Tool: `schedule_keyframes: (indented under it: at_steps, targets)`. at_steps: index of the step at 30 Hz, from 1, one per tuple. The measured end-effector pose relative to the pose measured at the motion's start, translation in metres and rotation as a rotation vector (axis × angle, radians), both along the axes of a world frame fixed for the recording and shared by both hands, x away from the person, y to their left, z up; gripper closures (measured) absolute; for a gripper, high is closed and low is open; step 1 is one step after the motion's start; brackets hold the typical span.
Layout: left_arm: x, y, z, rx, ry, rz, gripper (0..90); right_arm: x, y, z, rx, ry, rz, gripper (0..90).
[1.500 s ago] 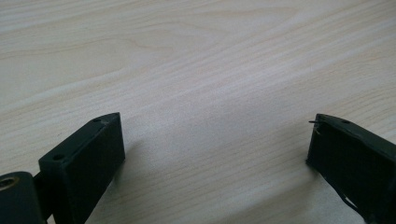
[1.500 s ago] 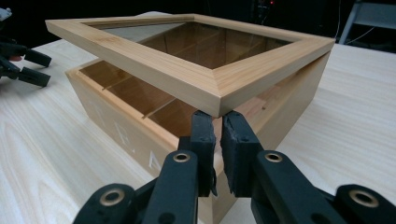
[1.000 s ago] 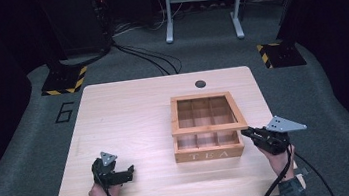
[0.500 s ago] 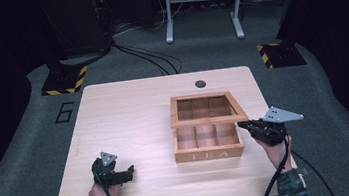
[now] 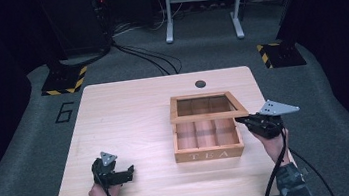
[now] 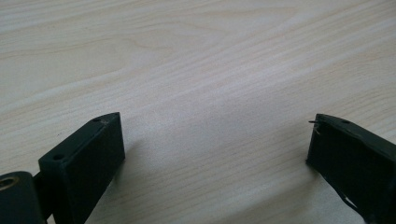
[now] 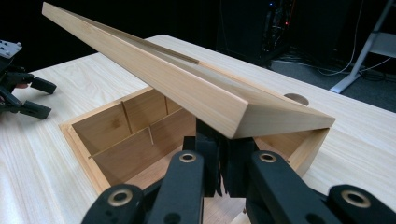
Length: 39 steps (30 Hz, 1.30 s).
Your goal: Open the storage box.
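A wooden tea box [image 5: 209, 154] with inner dividers stands on the right half of the table, "TEA" on its front wall. Its glass-paned lid [image 5: 209, 116] is hinged at the back and tilted up at the front. My right gripper [image 5: 240, 119] is at the lid's front right corner. In the right gripper view the jaws [image 7: 219, 140] are shut together, their tips tucked beneath the lid's [image 7: 187, 84] raised edge, over the open box [image 7: 116, 126]. My left gripper [image 5: 130, 173] rests low at the table's front left, open over bare wood [image 6: 215, 126], also visible far off [image 7: 28, 98].
A dark round hole [image 5: 200, 83] sits near the table's far edge behind the box. On the floor are hazard-striped bases [image 5: 65, 81] [image 5: 280, 52], cables, a metal stand [image 5: 201, 4] and a painted 6 [image 5: 65, 112].
The right gripper has risen a little and the lid's front edge has come up with it, showing more of the compartments. The left gripper has stayed put.
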State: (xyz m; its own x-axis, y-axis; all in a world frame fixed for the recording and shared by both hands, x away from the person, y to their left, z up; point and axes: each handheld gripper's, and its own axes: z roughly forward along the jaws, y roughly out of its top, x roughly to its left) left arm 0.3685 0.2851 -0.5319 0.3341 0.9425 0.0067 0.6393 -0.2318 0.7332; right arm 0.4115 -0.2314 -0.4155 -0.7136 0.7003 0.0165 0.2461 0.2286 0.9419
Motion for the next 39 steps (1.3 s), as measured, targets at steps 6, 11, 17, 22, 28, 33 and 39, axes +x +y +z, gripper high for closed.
schedule_keyframes:
  at_steps: [6, 11, 17, 22, 28, 33, 39]
  targets:
    - [0.000, 0.000, 0.000, 0.000, 0.000, 0.001, 3.7, 0.008, -0.001, 0.002, 0.009, 0.009, 0.010, 87.3]
    - [0.000, 0.000, 0.000, 0.000, 0.000, 0.001, 3.7, 0.016, -0.001, 0.006, -0.007, 0.006, 0.015, 87.4]
    - [0.000, 0.000, 0.000, 0.000, 0.000, 0.000, 3.7, 0.024, -0.001, 0.008, -0.010, 0.011, 0.020, 87.4]
    - [0.000, 0.000, 0.000, 0.000, 0.000, 0.000, 3.7, 0.029, 0.001, 0.008, -0.015, 0.020, 0.023, 87.5]
    - [0.000, 0.000, 0.000, 0.000, 0.000, 0.001, 3.7, 0.038, 0.003, 0.011, -0.019, 0.024, 0.027, 87.6]
    - [0.000, 0.000, 0.000, 0.000, 0.000, 0.000, 3.7, 0.043, 0.004, 0.014, -0.011, 0.019, 0.022, 87.8]
    - [0.000, 0.000, 0.000, 0.000, 0.000, 0.001, 3.7, 0.050, 0.007, 0.019, -0.011, 0.020, 0.024, 87.9]
